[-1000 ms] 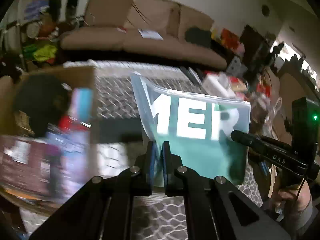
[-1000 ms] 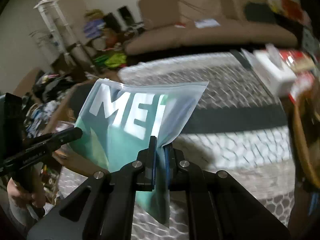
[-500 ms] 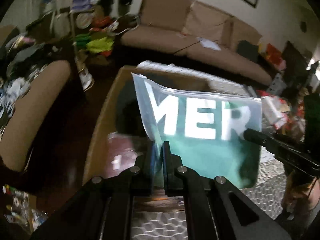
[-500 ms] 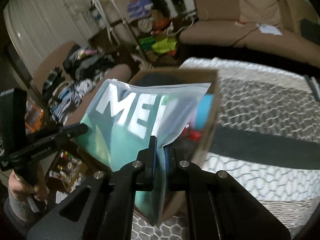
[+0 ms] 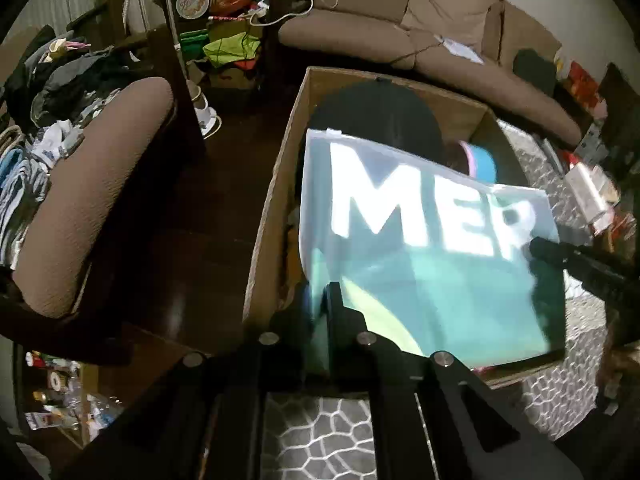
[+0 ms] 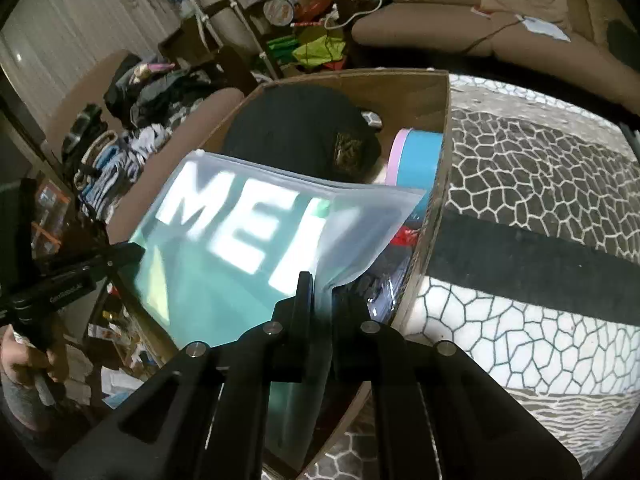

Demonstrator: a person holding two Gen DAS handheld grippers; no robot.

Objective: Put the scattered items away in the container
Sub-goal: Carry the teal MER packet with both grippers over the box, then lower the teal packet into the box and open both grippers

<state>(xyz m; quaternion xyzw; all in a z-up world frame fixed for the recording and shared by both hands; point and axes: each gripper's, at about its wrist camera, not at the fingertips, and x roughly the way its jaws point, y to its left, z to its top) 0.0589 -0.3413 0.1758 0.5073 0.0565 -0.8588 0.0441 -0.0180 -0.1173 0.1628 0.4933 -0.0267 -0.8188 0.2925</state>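
A translucent plastic bag with a green item inside and white letters "MER" hangs over the open cardboard box. My left gripper is shut on the bag's left lower edge. My right gripper is shut on the bag's right lower edge, above the box. The box holds a black cap, a blue and pink roll and other items. Each gripper shows in the other's view, the right one and the left one.
The box stands at the edge of a table with a grey pebble-pattern cloth. A brown armchair with clothes stands left. A brown sofa runs along the back. Clutter lies on the floor.
Both grippers carried the bag leftward from over the table to above the open box and tilted downward toward it. Both stay shut on the bag.
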